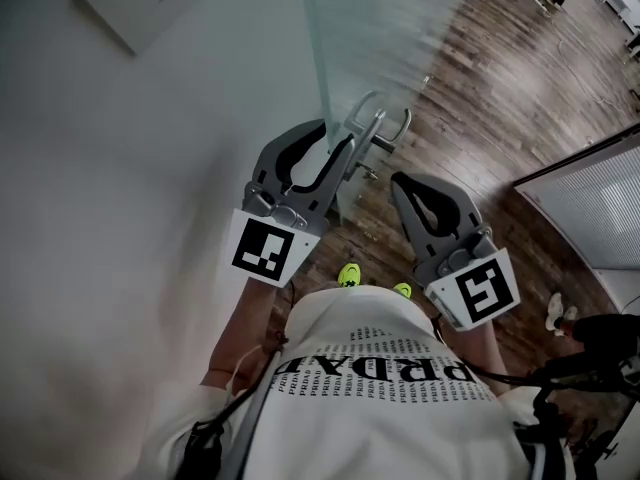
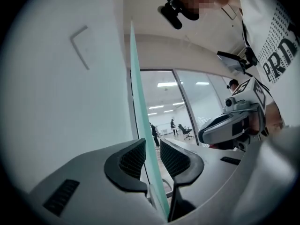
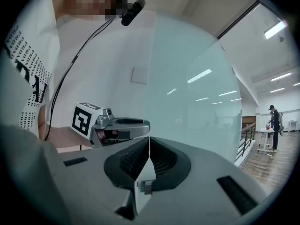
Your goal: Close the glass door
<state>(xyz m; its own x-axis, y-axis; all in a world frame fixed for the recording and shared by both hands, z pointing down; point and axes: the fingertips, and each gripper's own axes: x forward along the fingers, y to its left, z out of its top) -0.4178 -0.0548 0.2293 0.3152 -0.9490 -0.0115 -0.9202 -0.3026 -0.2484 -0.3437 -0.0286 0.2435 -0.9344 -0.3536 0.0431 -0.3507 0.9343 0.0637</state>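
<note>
The glass door point(image 1: 380, 28) stands ahead, its greenish edge point(image 2: 140, 102) toward me. A metal handle point(image 1: 378, 123) sits on it at hand height. My left gripper point(image 1: 335, 136) is at that edge beside the handle. Its jaws stand open, and in the left gripper view point(image 2: 152, 144) the door's edge runs between them without the pads pressing on it. My right gripper point(image 1: 398, 180) hangs a little right of the handle, shut with nothing in it point(image 3: 149, 139), and faces the frosted pane point(image 3: 197, 93). Each gripper shows in the other's view: the right gripper point(image 2: 225, 125), the left gripper point(image 3: 122, 123).
A white wall point(image 1: 120, 168) with a square plate point(image 1: 140, 3) fills the left side, close to the door's edge. Dark wood flooring point(image 1: 520, 88) lies beyond the door. A partition with blinds point(image 1: 600, 208) stands at the right. People point(image 2: 153, 134) stand far off in the room beyond.
</note>
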